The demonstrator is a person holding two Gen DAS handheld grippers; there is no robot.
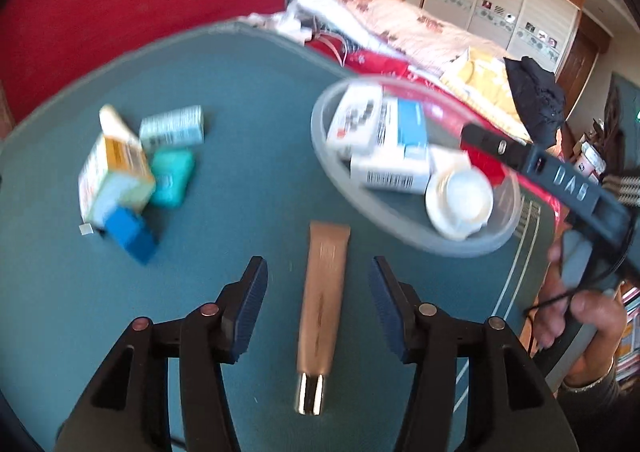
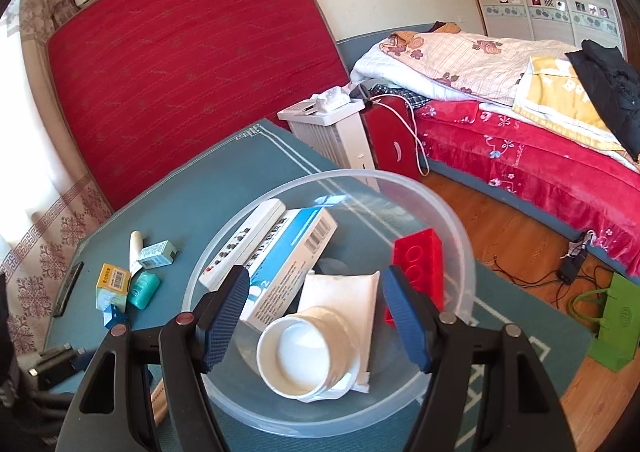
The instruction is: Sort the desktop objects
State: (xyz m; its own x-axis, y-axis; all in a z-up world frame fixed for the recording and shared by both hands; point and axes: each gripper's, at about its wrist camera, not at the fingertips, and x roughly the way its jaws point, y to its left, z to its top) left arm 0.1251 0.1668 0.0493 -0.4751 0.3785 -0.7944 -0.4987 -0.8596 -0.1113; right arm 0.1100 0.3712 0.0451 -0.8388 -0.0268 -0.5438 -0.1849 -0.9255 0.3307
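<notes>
- Left wrist view: the left gripper (image 1: 318, 306) hung over the teal table (image 1: 248, 100), its fingers (image 1: 252, 308) spread either side of a beige tube (image 1: 322, 304) lying flat, not touching it. Small boxes (image 1: 120, 176) clustered farther left; a clear bowl (image 1: 472, 248) sat right.
- Right wrist view: the right gripper (image 2: 316, 316) had its fingers (image 2: 224, 316) spread over the clear bowl (image 2: 460, 236) holding cartons, a white cup (image 2: 304, 356) and a red block (image 2: 420, 264). Behind stood a red mattress (image 2: 192, 52) and a bed (image 2: 520, 156).
</notes>
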